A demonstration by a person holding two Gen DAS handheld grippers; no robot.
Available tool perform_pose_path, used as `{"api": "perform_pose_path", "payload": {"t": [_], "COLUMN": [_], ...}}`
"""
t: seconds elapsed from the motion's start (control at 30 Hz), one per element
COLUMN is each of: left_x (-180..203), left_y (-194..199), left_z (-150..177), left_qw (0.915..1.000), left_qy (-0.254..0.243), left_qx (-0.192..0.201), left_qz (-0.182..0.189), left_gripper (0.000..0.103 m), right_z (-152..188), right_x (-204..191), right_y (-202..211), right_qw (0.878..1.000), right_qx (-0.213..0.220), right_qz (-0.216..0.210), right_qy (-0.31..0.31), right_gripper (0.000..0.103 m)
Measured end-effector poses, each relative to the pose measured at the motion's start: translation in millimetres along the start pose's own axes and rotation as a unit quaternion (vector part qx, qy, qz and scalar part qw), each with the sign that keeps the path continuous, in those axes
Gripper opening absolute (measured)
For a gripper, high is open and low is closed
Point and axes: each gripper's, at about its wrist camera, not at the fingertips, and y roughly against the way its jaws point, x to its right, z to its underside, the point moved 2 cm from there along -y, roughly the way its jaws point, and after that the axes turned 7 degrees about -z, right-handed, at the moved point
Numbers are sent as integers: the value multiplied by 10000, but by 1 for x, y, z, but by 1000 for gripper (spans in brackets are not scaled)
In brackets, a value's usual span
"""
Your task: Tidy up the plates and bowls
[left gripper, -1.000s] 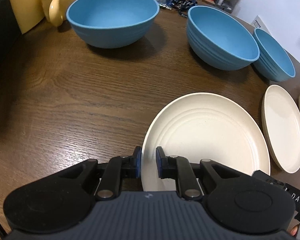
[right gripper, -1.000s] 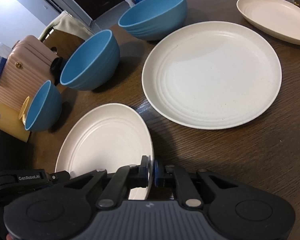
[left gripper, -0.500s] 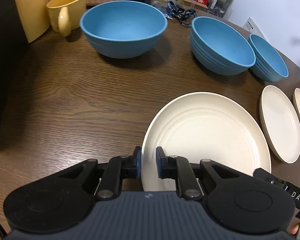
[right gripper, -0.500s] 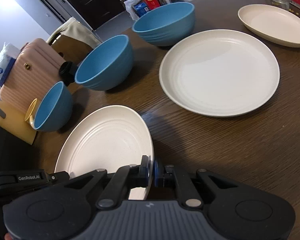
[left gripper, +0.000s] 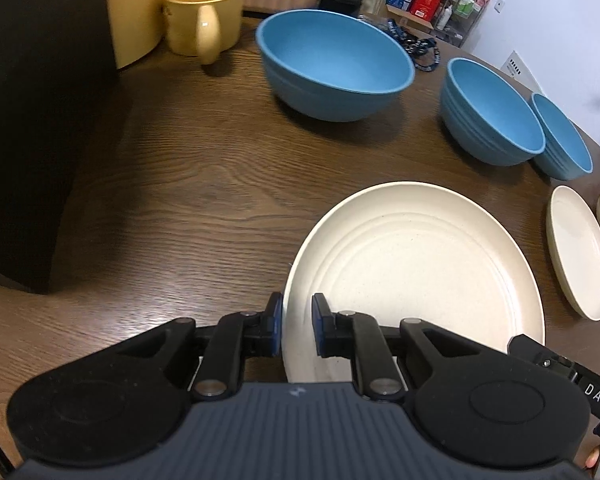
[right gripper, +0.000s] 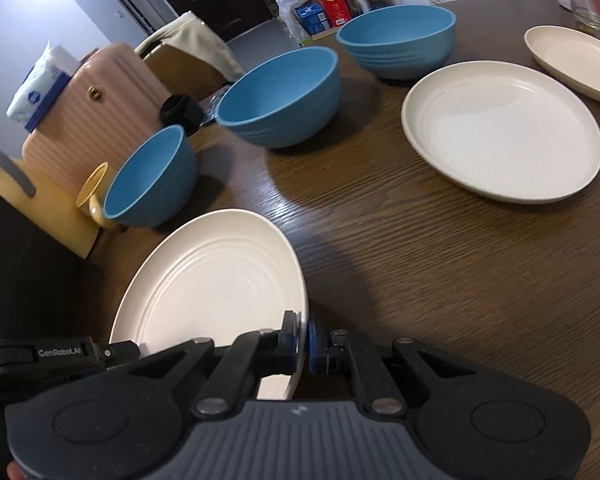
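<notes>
We hold one cream plate [left gripper: 416,264] by its near rim in both the left gripper [left gripper: 296,330] and right gripper [right gripper: 303,342], while three blue bowls [left gripper: 334,64] and two other plates [right gripper: 500,130] sit unstacked farther off.

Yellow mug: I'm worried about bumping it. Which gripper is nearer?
Left. The left gripper grips the plate at its mug-side rim; the right gripper grips its opposite rim, farther from the yellow mug.
</notes>
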Motion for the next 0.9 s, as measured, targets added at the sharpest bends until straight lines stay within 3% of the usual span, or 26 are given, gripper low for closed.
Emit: {"api": "perform_pose_path", "payload": {"t": [0.4, 0.9], "left_x": [-40, -51], "left_y": [-6, -22], "left_z": [4, 8], "left_qw": [9999, 9989], "left_qy": [-99, -436], "left_qx": [-76, -154], "left_qz": [-103, -82], "left_gripper": [16, 15], "right_z": [26, 43], "right_x": [-31, -40], "right_y": [-25, -40], "right_qw": [9999, 9997], "right_qx": [-113, -68], "right_qz": [1, 217], "right_qy": [18, -66], "right_gripper": [6, 6]}}
